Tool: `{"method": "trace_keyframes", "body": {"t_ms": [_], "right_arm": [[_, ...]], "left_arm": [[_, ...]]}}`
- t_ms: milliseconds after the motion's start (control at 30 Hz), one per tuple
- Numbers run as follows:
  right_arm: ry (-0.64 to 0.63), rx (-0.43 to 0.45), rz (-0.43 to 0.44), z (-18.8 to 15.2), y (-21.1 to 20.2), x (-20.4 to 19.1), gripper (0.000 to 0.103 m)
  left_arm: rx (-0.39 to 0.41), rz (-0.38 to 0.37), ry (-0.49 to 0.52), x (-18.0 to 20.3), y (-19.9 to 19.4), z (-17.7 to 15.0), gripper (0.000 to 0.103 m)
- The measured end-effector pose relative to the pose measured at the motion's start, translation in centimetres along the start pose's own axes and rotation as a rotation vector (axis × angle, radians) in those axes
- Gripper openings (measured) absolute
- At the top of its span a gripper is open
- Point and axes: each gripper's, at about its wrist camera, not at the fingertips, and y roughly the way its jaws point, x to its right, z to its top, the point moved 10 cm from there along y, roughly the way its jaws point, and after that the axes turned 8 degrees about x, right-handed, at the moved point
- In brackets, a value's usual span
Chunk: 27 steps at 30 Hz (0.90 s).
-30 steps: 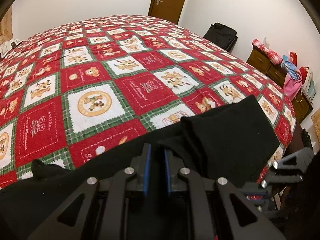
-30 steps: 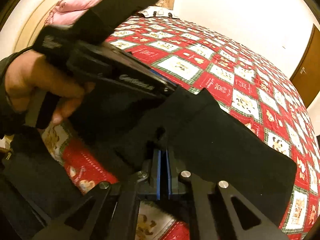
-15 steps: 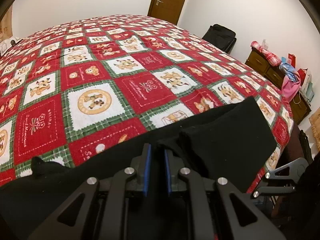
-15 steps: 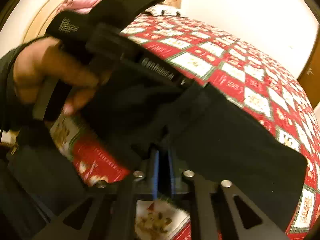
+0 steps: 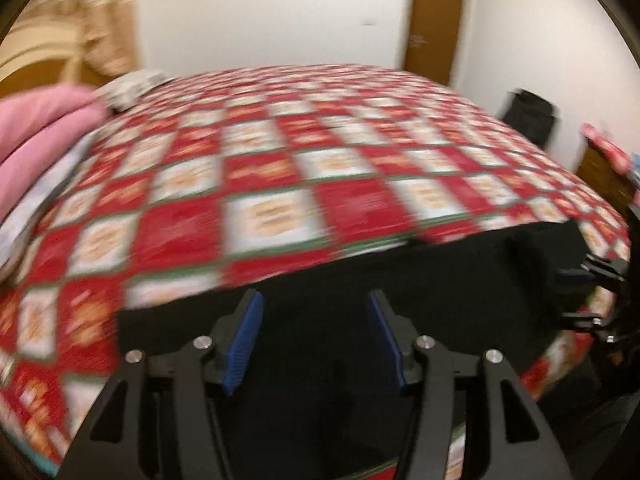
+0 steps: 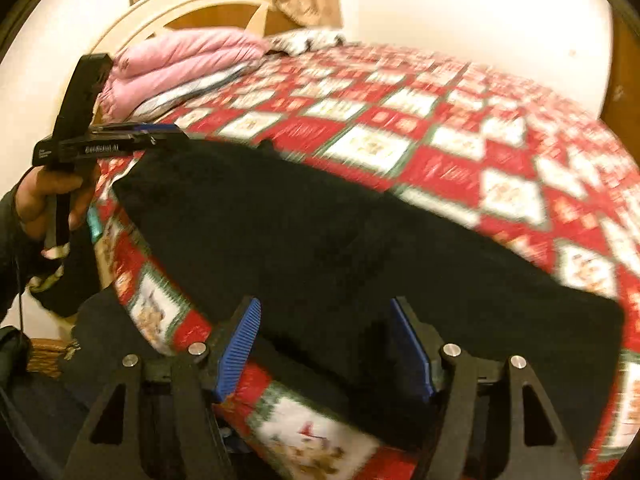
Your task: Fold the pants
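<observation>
The black pants [image 6: 320, 232] lie as a long flat strip along the near edge of the bed, over the red and white patchwork quilt [image 6: 440, 152]. My right gripper [image 6: 326, 348] hovers over the middle of the strip, its jaws opening, the blue pads clear of the cloth. In the blurred left wrist view the left gripper [image 5: 316, 340] is over the pants [image 5: 360, 272] too, its jaws also opening with nothing pinched. From the right wrist view, the left gripper [image 6: 120, 140] sits at the strip's far left end, held by a hand [image 6: 44, 192].
A pink duvet [image 6: 180, 64] and a pillow lie by the headboard [image 6: 192, 4]. A wooden door [image 5: 434, 24], a black bag [image 5: 528, 116] and a dresser [image 5: 600, 164] stand beyond the bed. The bed's edge drops off just below the pants.
Both grippers went from shut on the black cloth to open and let it go. The left gripper swung left toward the headboard end. The pants now lie flatter.
</observation>
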Motion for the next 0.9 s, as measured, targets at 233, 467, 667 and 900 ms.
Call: {"method": "trace_keyframes", "body": {"t_ms": [233,467,667,900], "right_arm": [[-0.123,-0.074,-0.059,-1.6,1.9,-1.2,0.071],[-0.049,0.041,-0.045,0.2,-1.1,-1.0,0.071],[-0.001,0.063,-0.042,-0.3,-1.4,-1.2,0.071],[-0.011,0.092,-0.036,-0.3,-1.7,-2.3,0.071]], "left_arm": [[-0.020,0.126,-0.194,-9.6,-0.7,-4.3,0.057],[0.012,0.086,-0.242,-10.0,0.7,-5.1,0.056],[0.008,0.106,-0.213,-8.9,0.1,-5.2,0.043],[0.021,-0.026,-0.338,-9.4,-0.4,-5.5,0.020]]}}
